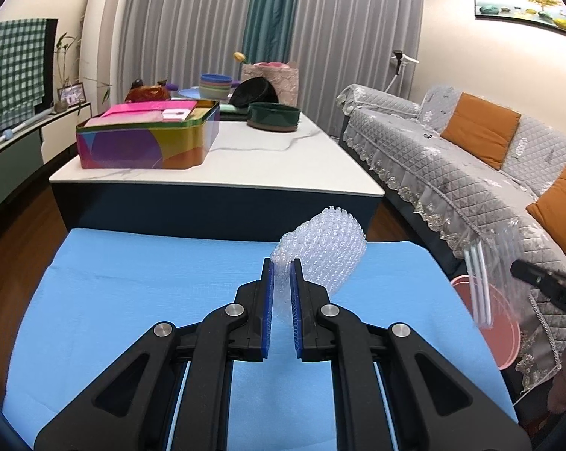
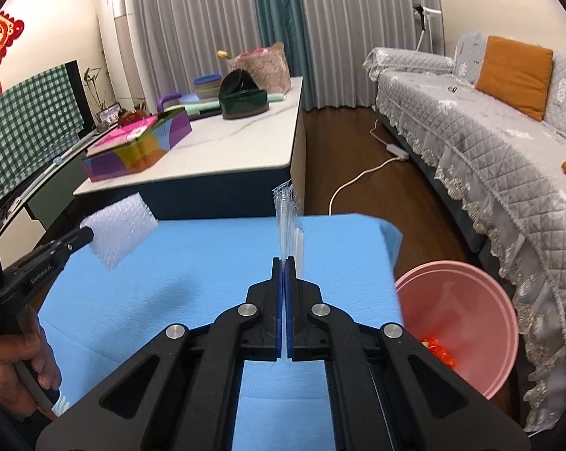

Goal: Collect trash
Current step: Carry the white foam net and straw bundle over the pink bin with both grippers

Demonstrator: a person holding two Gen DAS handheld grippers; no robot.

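Observation:
My left gripper (image 1: 282, 263) is shut on a roll of clear bubble wrap (image 1: 326, 250), which sticks up and to the right of the blue pads above the blue foam mat (image 1: 140, 282). From the right wrist view the same bubble wrap (image 2: 119, 231) hangs at the left, held by that gripper (image 2: 89, 235). My right gripper (image 2: 284, 260) is shut on a thin clear plastic packet (image 2: 287, 221) that stands edge-on above its tips; in the left wrist view that packet (image 1: 487, 282) shows white strips inside. A pink bin (image 2: 467, 323) stands on the floor right of the mat.
A white marble-topped table (image 1: 283, 158) beyond the mat carries a colourful tin box (image 1: 147, 137), a dark green bowl (image 1: 273, 116) and stacked bowls. A grey quilted sofa (image 1: 471, 173) with orange cushions runs along the right. A white cable (image 2: 361, 173) lies on the wood floor. A hand (image 2: 15, 368) grips the left tool.

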